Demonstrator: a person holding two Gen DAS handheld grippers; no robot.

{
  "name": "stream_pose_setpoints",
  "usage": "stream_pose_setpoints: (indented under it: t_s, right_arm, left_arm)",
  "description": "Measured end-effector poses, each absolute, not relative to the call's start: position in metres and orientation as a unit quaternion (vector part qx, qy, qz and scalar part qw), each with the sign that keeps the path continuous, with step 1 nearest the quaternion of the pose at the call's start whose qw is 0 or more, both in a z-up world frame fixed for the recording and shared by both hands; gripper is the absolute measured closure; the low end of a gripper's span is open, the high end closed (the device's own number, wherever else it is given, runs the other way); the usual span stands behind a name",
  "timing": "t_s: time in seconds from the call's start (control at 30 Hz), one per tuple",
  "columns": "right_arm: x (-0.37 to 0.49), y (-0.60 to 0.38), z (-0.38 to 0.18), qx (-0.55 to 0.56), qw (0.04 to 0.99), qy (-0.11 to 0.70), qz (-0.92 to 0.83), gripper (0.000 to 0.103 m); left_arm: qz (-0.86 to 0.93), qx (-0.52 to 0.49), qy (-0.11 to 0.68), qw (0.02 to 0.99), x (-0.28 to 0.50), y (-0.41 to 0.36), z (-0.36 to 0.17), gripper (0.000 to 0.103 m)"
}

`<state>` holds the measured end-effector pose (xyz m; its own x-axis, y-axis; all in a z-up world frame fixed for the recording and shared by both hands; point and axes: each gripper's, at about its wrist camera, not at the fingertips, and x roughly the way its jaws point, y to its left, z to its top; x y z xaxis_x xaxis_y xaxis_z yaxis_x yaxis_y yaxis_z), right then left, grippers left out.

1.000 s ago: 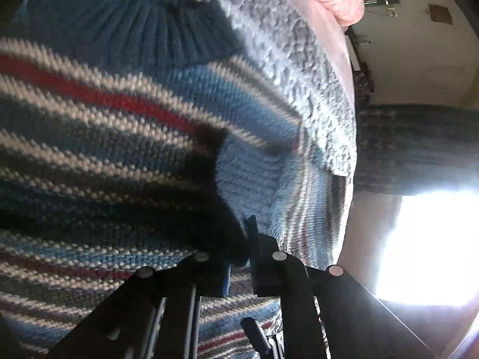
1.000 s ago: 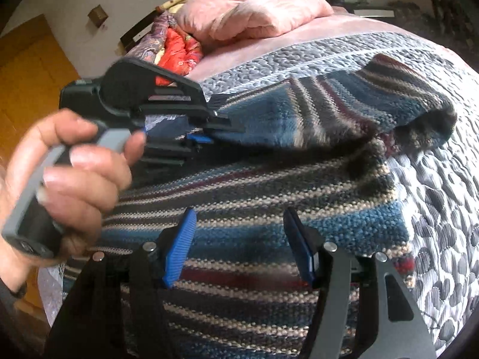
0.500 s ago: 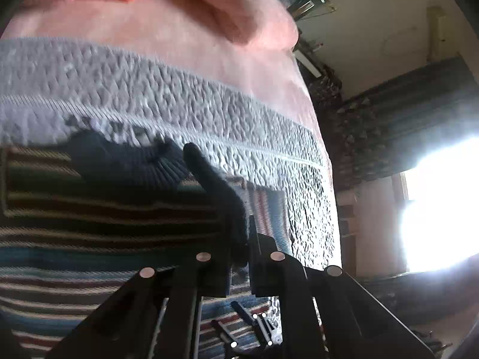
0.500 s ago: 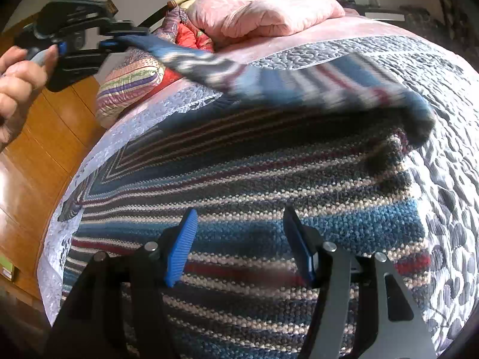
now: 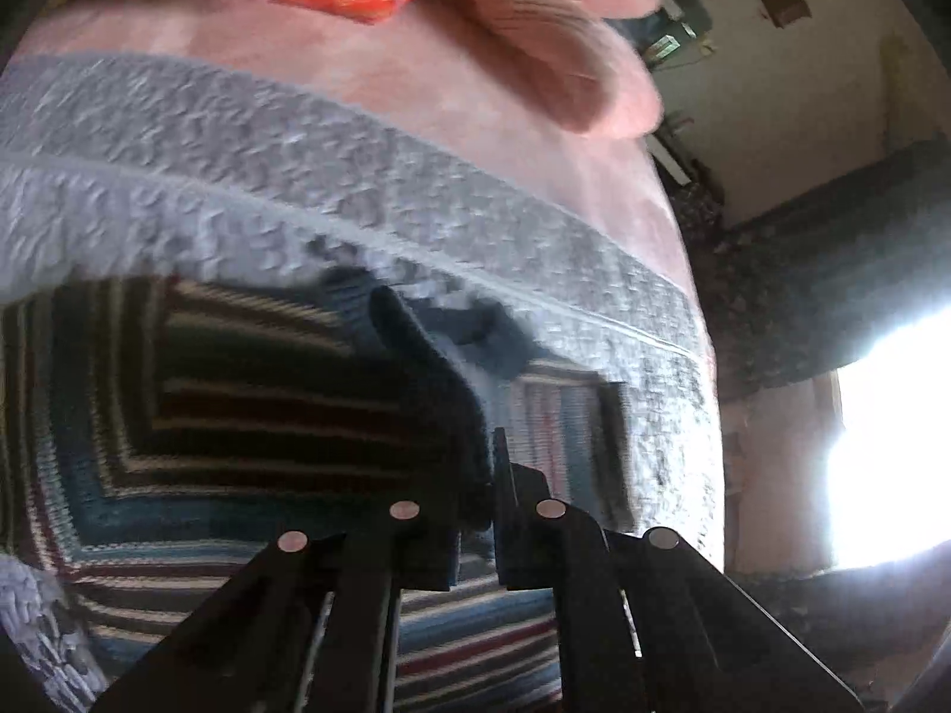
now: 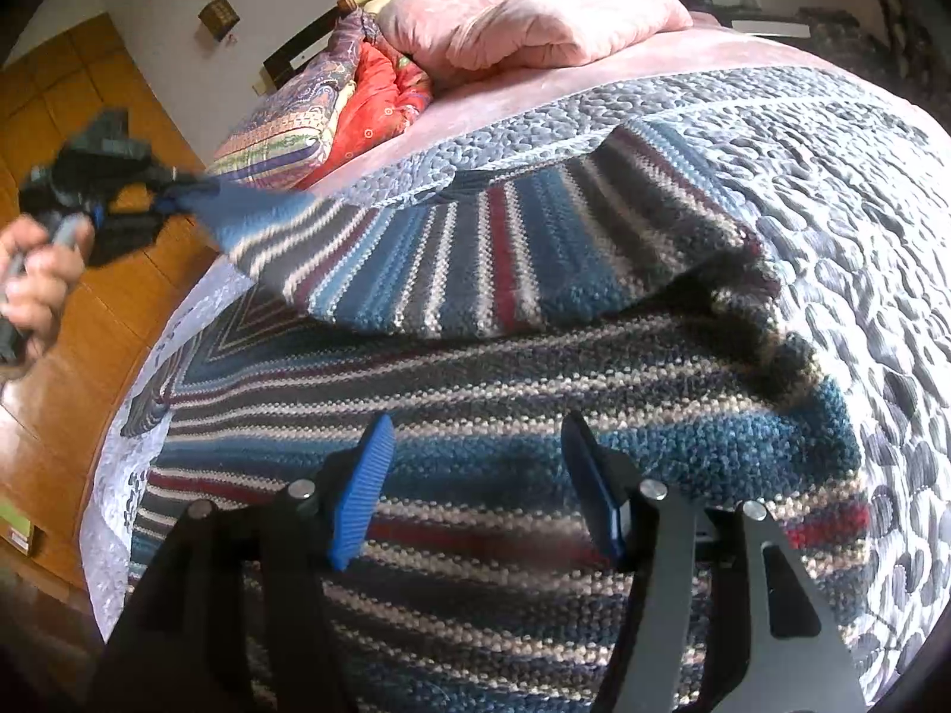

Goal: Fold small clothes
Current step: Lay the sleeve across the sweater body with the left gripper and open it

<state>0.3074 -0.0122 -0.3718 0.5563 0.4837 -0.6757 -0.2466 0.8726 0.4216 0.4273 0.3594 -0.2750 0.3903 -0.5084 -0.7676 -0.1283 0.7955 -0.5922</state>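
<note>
A striped knit sweater (image 6: 535,392) in blue, grey, cream and red lies spread on a grey quilted bedspread (image 6: 862,190). Its sleeve (image 6: 452,261) is lifted and stretched out to the left. In the right wrist view my left gripper (image 6: 163,202), held in a hand (image 6: 35,273), is shut on the sleeve's blue cuff. In the left wrist view that gripper (image 5: 493,475) has dark cuff fabric (image 5: 440,368) pinched between its fingers, above the sweater body (image 5: 238,416). My right gripper (image 6: 475,475) hovers open over the sweater's lower part, with nothing between its blue pads.
Pink pillows (image 6: 523,18) and a red and patterned folded stack (image 6: 333,107) lie at the head of the bed. A wooden floor (image 6: 71,368) runs along the left bed edge. A bright window (image 5: 879,445) and dark curtain (image 5: 832,297) show on the right of the left wrist view.
My left gripper has pulled the sleeve further out to the left and away from the sweater body, stretching it taut. The right gripper has stayed in place, open.
</note>
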Motion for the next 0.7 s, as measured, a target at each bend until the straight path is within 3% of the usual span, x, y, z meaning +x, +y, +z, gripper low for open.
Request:
stream_pose_setpoints:
  t_s: [0.33,0.43,0.6,0.7]
  right_arm:
    - [0.31,-0.014,-0.375,0.146,0.868,0.427,0.209,0.043]
    - [0.312,-0.015,-0.376,0.145,0.867,0.428,0.209,0.044]
    - [0.312,-0.016,-0.375,0.147,0.868,0.426,0.209,0.043]
    - [0.312,-0.016,-0.375,0.151,0.868,0.425,0.21,0.043]
  left_arm:
    - [-0.065,-0.296,0.57,0.763,0.41,0.408,-0.363,0.095]
    - [-0.037,-0.257,0.594,0.761,0.408,0.404,-0.386,0.088]
    - [0.026,-0.219,0.575,0.788,0.397,0.405,-0.364,0.083]
    - [0.002,-0.252,0.524,0.814,0.386,0.395,-0.327,0.068]
